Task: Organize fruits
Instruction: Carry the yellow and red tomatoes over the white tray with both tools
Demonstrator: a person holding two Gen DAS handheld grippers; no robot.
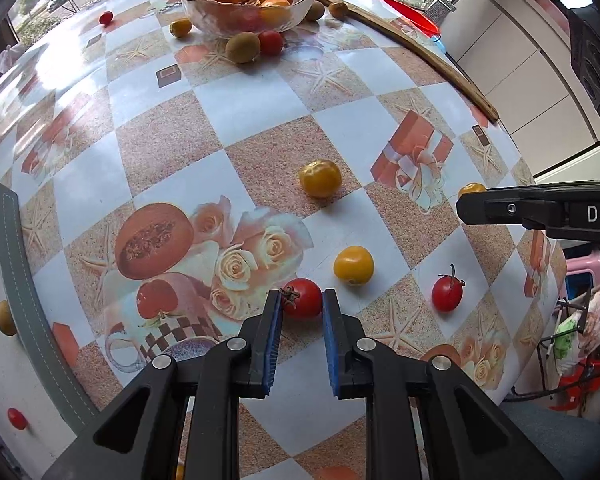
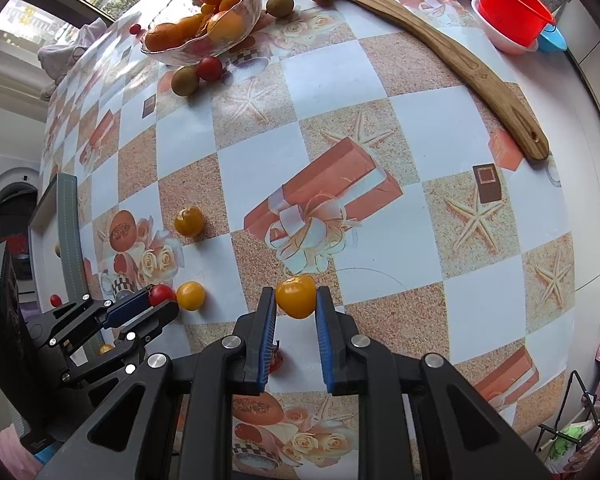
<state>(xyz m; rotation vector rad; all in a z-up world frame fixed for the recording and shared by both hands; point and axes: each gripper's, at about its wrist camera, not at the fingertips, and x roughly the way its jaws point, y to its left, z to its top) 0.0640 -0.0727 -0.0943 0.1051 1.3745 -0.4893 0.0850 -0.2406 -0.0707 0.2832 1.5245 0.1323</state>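
Observation:
My left gripper (image 1: 302, 300) is shut on a red cherry tomato (image 1: 303, 298) low over the patterned table; it also shows in the right wrist view (image 2: 162, 300) at lower left. My right gripper (image 2: 296, 298) is shut on a yellow tomato (image 2: 296, 295); its finger (image 1: 500, 208) enters the left wrist view from the right. Loose yellow tomatoes (image 1: 320, 178) (image 1: 354, 265) and a red tomato (image 1: 447, 293) lie on the cloth. A glass bowl (image 1: 300, 4) of oranges stands at the far end.
Kiwis (image 1: 243, 47) and a red tomato (image 1: 271, 42) lie by the bowl. A grey-rimmed white tray (image 1: 12, 236) at the left holds a red tomato (image 1: 17, 418) and a yellow fruit (image 1: 5, 318). A wooden board (image 2: 460, 60) and a red bowl (image 2: 514, 8) sit far right.

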